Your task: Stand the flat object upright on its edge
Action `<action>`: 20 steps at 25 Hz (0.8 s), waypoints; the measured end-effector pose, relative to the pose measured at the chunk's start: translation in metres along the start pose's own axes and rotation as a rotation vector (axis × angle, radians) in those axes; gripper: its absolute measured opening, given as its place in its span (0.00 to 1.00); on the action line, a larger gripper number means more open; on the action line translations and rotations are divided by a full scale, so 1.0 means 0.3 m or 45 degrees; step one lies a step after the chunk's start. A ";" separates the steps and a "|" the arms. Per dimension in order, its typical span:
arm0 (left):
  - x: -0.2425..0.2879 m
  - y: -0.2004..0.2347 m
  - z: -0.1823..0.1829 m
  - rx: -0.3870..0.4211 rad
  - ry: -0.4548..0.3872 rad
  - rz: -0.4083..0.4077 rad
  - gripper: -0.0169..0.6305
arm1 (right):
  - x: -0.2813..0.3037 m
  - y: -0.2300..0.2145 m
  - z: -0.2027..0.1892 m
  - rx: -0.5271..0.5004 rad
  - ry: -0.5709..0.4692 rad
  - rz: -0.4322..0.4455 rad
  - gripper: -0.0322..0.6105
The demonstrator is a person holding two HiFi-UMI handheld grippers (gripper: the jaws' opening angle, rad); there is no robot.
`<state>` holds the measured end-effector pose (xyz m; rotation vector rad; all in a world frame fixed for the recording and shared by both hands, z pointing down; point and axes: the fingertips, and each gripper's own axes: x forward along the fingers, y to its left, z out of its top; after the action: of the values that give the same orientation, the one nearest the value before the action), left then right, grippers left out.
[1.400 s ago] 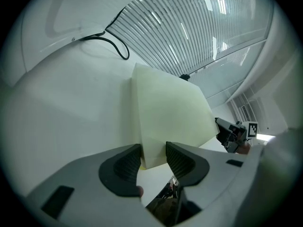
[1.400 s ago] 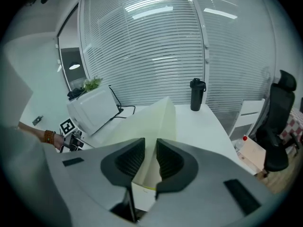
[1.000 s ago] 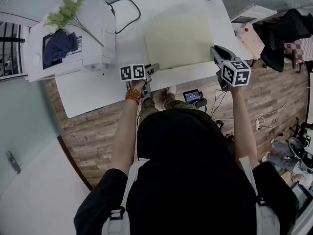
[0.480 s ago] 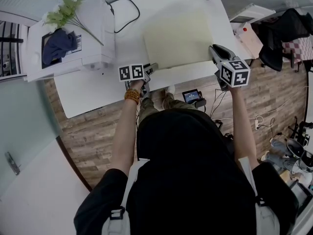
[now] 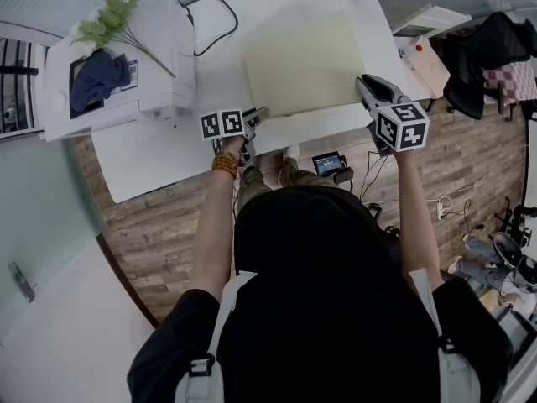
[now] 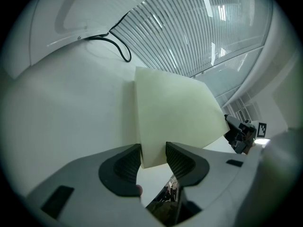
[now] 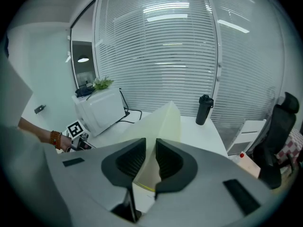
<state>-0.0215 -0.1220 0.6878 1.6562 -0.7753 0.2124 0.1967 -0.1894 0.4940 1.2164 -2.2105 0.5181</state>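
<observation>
Two grips on: left gripper and right gripper each pinch a near corner of the pale board stretching ahead between them. Right corner has risen slightly; tilt-up looks barely started.

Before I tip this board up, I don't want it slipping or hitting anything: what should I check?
1. Jaws of left gripper closed on the near left corner of the board: ok.
2. Jaws of right gripper closed on its near right corner: ok.
3. Board upright on its edge: not ok, it leans.
4. Far edge resting on the table: cannot tell.
5. Bottle clear of the board: ok, it stands apart.
</observation>
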 end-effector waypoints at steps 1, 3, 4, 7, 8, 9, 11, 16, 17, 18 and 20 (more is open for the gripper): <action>-0.001 0.000 0.000 -0.004 -0.002 -0.003 0.28 | -0.003 0.002 0.001 0.001 -0.001 0.002 0.14; -0.001 0.000 -0.001 -0.011 -0.006 -0.007 0.28 | -0.007 0.005 0.002 0.003 0.000 0.005 0.14; -0.001 0.001 -0.001 -0.012 -0.008 -0.008 0.28 | -0.007 0.007 0.002 -0.001 0.002 0.004 0.14; -0.002 0.004 0.000 -0.012 -0.007 -0.009 0.28 | -0.006 0.017 0.005 -0.044 0.009 -0.008 0.14; -0.002 0.005 0.000 -0.011 -0.004 -0.009 0.28 | -0.007 0.021 0.008 -0.061 0.011 -0.011 0.14; -0.002 0.005 -0.001 -0.010 -0.002 -0.010 0.28 | -0.009 0.026 0.012 -0.073 0.010 -0.011 0.14; -0.002 0.003 -0.002 -0.012 0.000 -0.012 0.28 | -0.013 0.034 0.026 -0.088 0.003 -0.009 0.14; -0.001 0.005 0.000 -0.023 -0.010 -0.021 0.28 | -0.009 0.056 0.054 -0.172 0.004 -0.029 0.14; -0.001 0.007 -0.001 -0.025 -0.011 -0.023 0.28 | -0.009 0.061 0.056 -0.179 0.004 -0.028 0.14; -0.001 0.008 -0.002 -0.027 -0.010 -0.024 0.28 | -0.010 0.065 0.059 -0.180 0.003 -0.025 0.14; 0.000 0.007 -0.003 -0.033 -0.007 -0.028 0.28 | -0.015 0.071 0.066 -0.184 0.000 -0.021 0.14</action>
<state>-0.0226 -0.1213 0.6897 1.6407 -0.7607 0.1823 0.1746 -0.1868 0.4746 1.1578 -2.1954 0.3454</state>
